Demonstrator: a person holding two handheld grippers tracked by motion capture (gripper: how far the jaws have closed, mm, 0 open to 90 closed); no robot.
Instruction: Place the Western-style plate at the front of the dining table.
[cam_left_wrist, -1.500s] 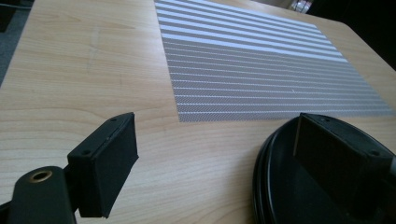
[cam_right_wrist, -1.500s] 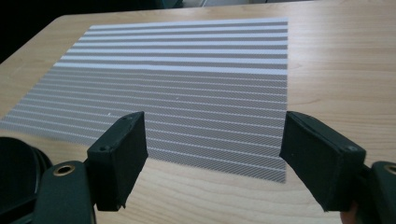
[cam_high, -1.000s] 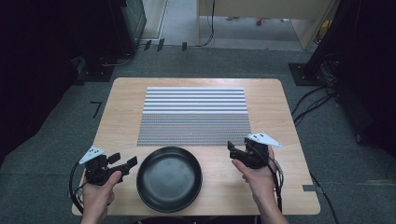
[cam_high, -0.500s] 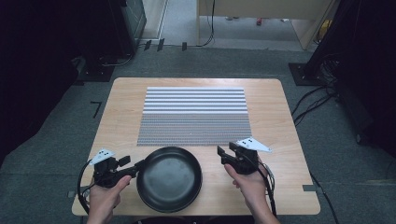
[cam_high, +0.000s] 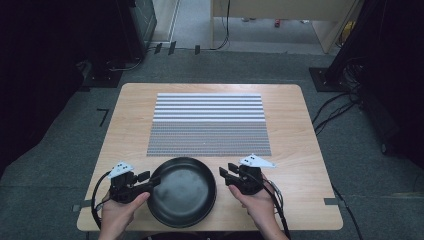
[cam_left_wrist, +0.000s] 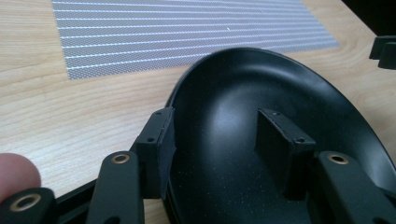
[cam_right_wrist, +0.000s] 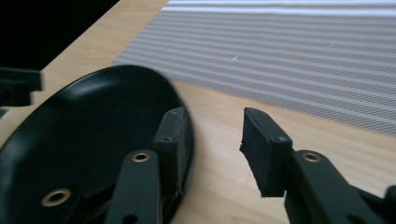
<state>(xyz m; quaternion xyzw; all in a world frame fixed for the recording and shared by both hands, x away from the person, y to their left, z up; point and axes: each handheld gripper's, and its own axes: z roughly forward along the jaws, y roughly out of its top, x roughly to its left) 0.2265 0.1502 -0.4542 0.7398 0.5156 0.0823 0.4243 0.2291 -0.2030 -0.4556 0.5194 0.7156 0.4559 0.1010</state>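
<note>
A round black plate (cam_high: 182, 192) lies on the wooden table (cam_high: 300, 145) near its front edge. My left gripper (cam_high: 151, 180) is at the plate's left rim. In the left gripper view the plate (cam_left_wrist: 261, 84) has its rim between the jaws of that gripper (cam_left_wrist: 217, 140), one jaw outside and one inside; they have been closing, with a gap left. My right gripper (cam_high: 228, 171) is at the right rim. In the right gripper view its (cam_right_wrist: 217, 140) jaws have been closing too, one over the plate (cam_right_wrist: 93, 126), the other over bare wood.
A grey mat (cam_high: 209, 125), striped in its far half and fine-meshed in its near half, covers the middle of the table behind the plate. Cables trail from both grippers over the front edge. Dark floor and equipment surround the table.
Both hands have moved inward from the plate's sides to its rim. The jaws of both grippers stand narrower than before. The plate has not moved.
</note>
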